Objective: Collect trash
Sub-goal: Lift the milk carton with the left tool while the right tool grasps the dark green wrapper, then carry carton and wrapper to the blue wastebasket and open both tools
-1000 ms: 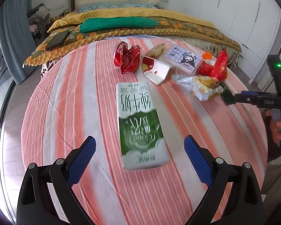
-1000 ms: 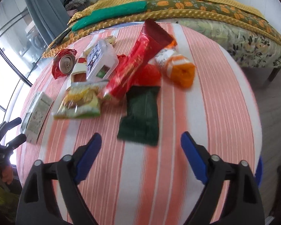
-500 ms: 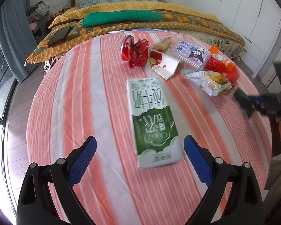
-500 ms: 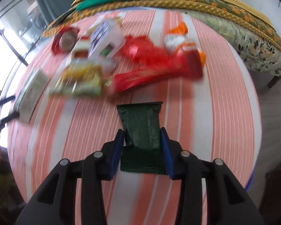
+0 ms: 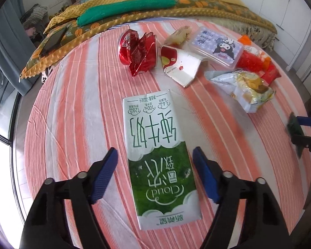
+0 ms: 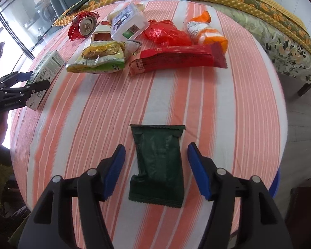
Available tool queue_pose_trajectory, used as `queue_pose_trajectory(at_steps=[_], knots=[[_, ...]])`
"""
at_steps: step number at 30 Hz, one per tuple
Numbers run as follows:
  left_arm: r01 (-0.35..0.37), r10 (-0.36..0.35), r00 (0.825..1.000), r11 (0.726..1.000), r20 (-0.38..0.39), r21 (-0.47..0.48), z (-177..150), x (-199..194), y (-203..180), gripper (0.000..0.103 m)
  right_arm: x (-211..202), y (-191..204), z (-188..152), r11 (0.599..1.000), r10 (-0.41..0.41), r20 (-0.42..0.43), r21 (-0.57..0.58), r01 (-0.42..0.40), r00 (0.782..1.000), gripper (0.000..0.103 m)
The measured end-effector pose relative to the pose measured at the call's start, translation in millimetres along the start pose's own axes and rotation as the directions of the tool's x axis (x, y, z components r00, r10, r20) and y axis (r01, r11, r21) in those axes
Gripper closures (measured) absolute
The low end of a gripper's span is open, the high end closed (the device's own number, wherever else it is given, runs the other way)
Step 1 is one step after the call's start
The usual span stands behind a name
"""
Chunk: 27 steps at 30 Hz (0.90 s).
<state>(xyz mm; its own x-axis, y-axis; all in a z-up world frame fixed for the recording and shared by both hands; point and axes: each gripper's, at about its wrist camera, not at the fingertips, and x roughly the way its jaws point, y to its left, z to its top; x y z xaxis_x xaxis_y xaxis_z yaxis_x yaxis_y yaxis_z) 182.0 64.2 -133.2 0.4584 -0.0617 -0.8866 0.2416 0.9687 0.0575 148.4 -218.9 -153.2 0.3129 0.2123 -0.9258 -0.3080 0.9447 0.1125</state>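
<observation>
A green-and-white milk carton [image 5: 153, 128] lies flat on the striped tablecloth [image 5: 72, 103]. My left gripper [image 5: 155, 166] straddles its near half, jaws closing, with small gaps still showing between the blue pads and the carton's sides. In the right wrist view the left gripper [image 6: 31, 83] flanks the same carton [image 6: 49, 66]. A dark green wrapper [image 6: 157, 145] lies flat between the fingers of my right gripper [image 6: 155, 164], whose jaws are opening; the pads stand clear of it. In the left wrist view the right gripper [image 5: 300, 130] sits at the table's right edge.
Trash clusters at the far side: a crushed red can [image 5: 137, 49], a small white-and-red carton [image 5: 180, 66], a clear plastic box [image 5: 215, 45], a yellow snack bag [image 5: 248, 87], a long red wrapper [image 6: 176, 60], an orange packet [image 6: 207, 33]. A bed [image 5: 155, 6] stands behind the round table.
The left gripper came nearer to the carton and its jaws narrowed around it. The right gripper pinched the green wrapper half a second ago; now its jaws have spread off it.
</observation>
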Motion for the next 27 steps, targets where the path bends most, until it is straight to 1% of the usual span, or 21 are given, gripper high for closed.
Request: queue_pose_trajectory(at_steps=[1,2,3,4,7,10,14,17,19,20,23,24,27], knots=[[-0.002,0.002,1.0,1.0,-0.005,0.005,1,1,0,0.041,3,1,0,1.0,-0.023,-0.025,-0.002,0.023,0.999,0.049],[0.007,-0.007,1.0,1.0,-0.007,0.007,1,1,1,0.051,2,1,-1,0.999,-0.041,-0.02,-0.005,0.041,0.999,0.06],[0.008,-0.007,1.0,1.0,-0.005,0.006,0,0,1,0.052,0,1,-2,0.999,-0.047,-0.023,-0.002,0.047,0.999,0.067],[0.005,-0.006,1.0,1.0,0.002,0.005,-1,-1,1,0.052,-2,0,-3,0.999,-0.047,-0.023,0.008,0.048,0.999,0.068],[0.022,-0.022,0.999,1.0,0.037,-0.012,-10,-12,1,0.054,-18,0,-9,1.0,-0.02,0.027,0.013,0.02,0.999,0.068],[0.08,-0.076,0.993,0.996,0.09,-0.048,-22,-34,-2,0.054,-35,-4,-18,0.999,0.025,0.081,0.028,-0.028,0.996,0.068],[0.163,-0.154,0.976,0.985,0.151,-0.048,-31,-65,-31,0.054,-59,-19,-35,0.994,0.077,0.156,0.064,-0.087,0.985,0.068],[0.228,-0.224,0.957,0.974,0.182,0.003,-28,-84,-72,0.054,-79,-43,-46,0.991,0.052,0.207,0.112,-0.076,0.977,0.068],[0.267,-0.274,0.943,0.962,0.189,0.059,-23,-94,-110,0.054,-90,-66,-51,0.988,0.023,0.23,0.142,-0.057,0.973,0.068],[0.293,-0.305,0.934,0.952,0.187,0.089,-19,-98,-133,0.054,-98,-85,-58,0.984,-0.007,0.243,0.173,-0.036,0.97,0.068],[0.351,-0.376,0.91,0.923,0.172,0.16,-11,-101,-191,0.054,-112,-129,-75,0.969,-0.08,0.251,0.248,0.016,0.965,0.068],[0.373,-0.403,0.901,0.909,0.16,0.186,-6,-99,-217,0.054,-116,-146,-82,0.961,-0.102,0.251,0.275,0.03,0.963,0.068],[0.415,-0.448,0.886,0.881,0.119,0.227,6,-87,-277,0.054,-123,-184,-99,0.939,-0.154,0.249,0.339,0.062,0.956,0.068]])
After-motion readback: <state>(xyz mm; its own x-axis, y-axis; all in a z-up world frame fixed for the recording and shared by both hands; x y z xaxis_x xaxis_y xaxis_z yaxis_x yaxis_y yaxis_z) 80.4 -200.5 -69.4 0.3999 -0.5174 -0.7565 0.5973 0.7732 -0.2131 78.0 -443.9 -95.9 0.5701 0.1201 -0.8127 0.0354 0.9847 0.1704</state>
